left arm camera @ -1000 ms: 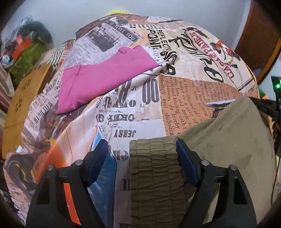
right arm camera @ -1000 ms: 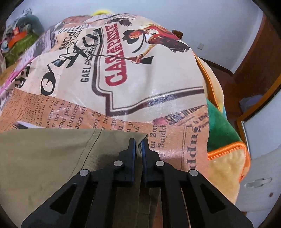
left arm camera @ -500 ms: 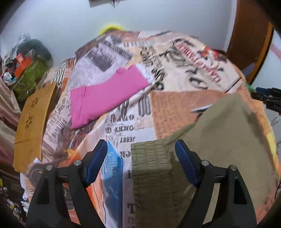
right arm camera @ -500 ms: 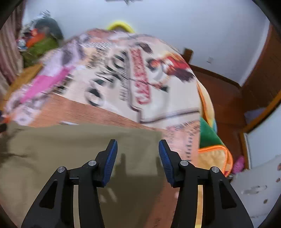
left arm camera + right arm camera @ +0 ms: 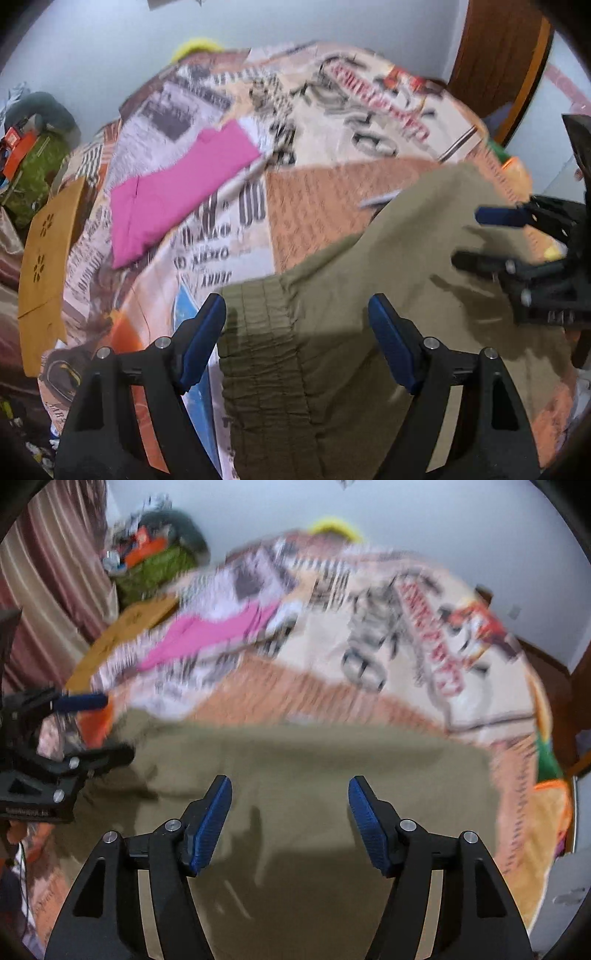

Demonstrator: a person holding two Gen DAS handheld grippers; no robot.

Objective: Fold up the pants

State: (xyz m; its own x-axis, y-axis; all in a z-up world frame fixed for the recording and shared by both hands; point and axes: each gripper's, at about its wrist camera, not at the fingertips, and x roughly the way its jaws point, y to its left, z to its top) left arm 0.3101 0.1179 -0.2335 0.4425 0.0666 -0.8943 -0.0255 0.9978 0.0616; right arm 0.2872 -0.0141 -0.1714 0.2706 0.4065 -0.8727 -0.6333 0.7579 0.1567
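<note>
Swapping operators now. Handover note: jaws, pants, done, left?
Left gripper: jaws open, hovering over the ribbed elastic waistband, nothing held.
Right gripper: jaws opening, nothing between them, above the cloth.
Olive-green fabric pants: lying flat on the newspaper-print bedspread, apparently folded once.
Folded pink garment: farther back on the bed.
Left: probably another fold, then smooth; blur hides the edges.

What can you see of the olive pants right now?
The olive pants lie folded on the printed bedspread, near its front edge. The fabric looks like thin, matte woven cloth with soft creases; a ribbed, gathered elastic waistband shows at their left end. Nothing grips them: the left gripper hangs open above the waistband, and the right gripper, its jaws opening, hangs above the other end, casting shadows on the cloth.
</note>
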